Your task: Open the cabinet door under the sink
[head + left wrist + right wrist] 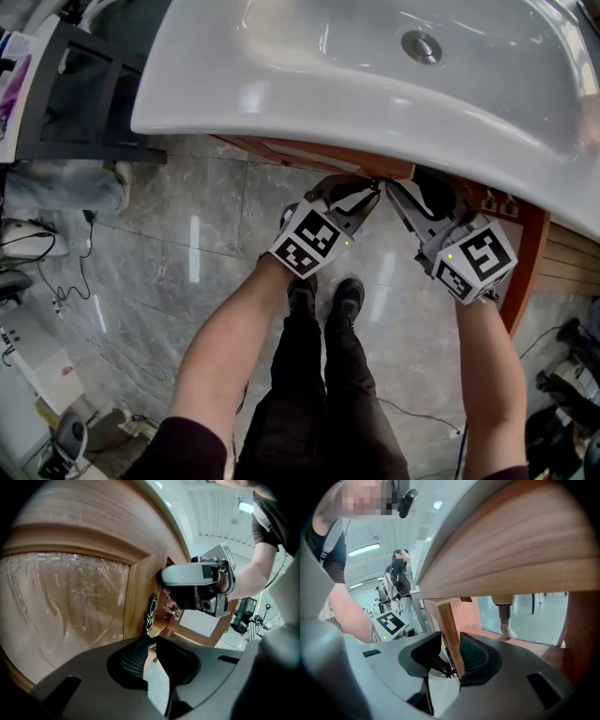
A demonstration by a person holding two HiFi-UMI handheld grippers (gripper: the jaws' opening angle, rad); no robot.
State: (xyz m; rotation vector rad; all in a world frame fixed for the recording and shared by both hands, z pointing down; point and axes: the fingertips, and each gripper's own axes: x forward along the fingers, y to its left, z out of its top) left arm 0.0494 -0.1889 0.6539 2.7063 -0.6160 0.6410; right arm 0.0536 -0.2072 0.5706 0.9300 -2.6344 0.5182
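Cabinet door (pixel 449 630) under the sink (pixel 281 103) stands ajar — its free edge sits between the spread fingers of my right gripper (pixel 450 641), while my left gripper (pixel 153 639) pinches its ornate handle (pixel 151 613). Most of the swing is left, I judge.

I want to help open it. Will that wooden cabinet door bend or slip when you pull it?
Probably stiff, not bendy: the door shows a thick wooden edge. It should swing, not tip, hanging ajar under the sink. The shiny film over its front might feel slippery.
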